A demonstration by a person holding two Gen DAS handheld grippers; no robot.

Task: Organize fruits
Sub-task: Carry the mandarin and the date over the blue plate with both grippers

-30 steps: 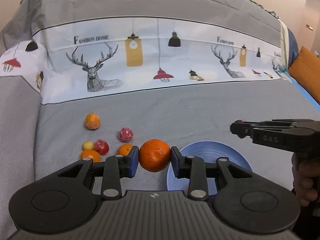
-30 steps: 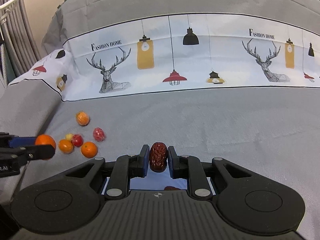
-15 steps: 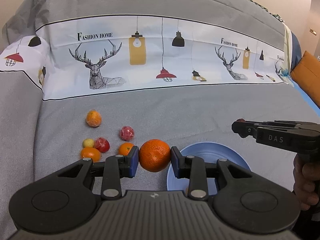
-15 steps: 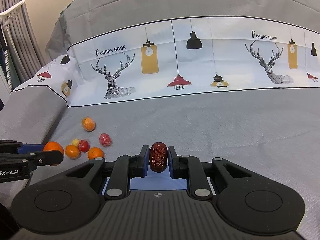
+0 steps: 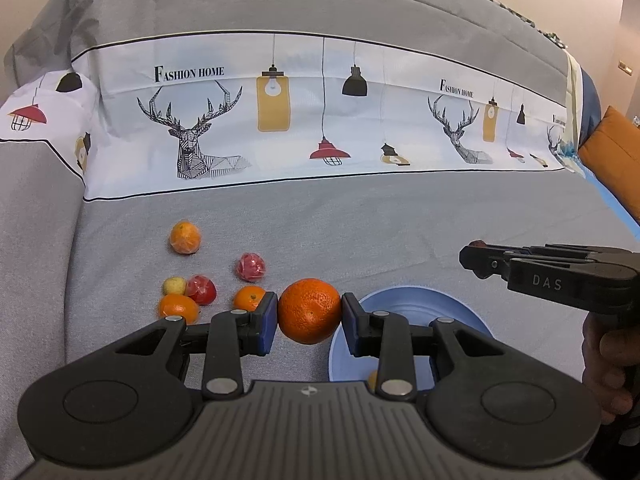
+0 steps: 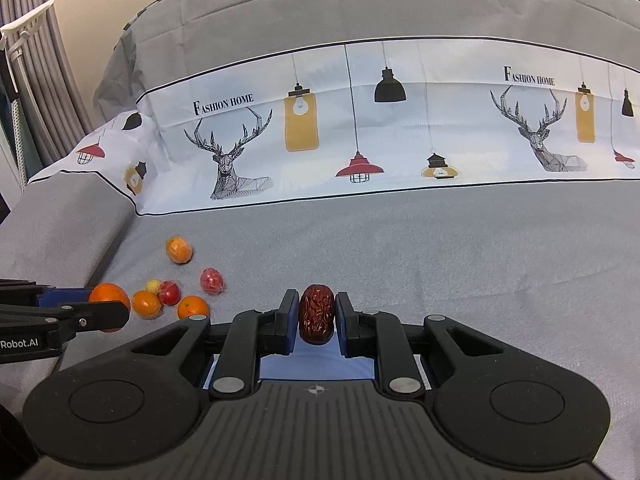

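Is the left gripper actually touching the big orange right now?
Touching. In the left wrist view both pads of the left gripper press against the sides of the big orange, with no gap showing on either side.

Grey bed cover (image 5: 360, 220) with white deer-and-lamp printed band (image 5: 320, 120); beige wall (image 6: 88, 0) behind; grey curtain (image 6: 36, 60) left; orange cushion (image 5: 612, 160) right.
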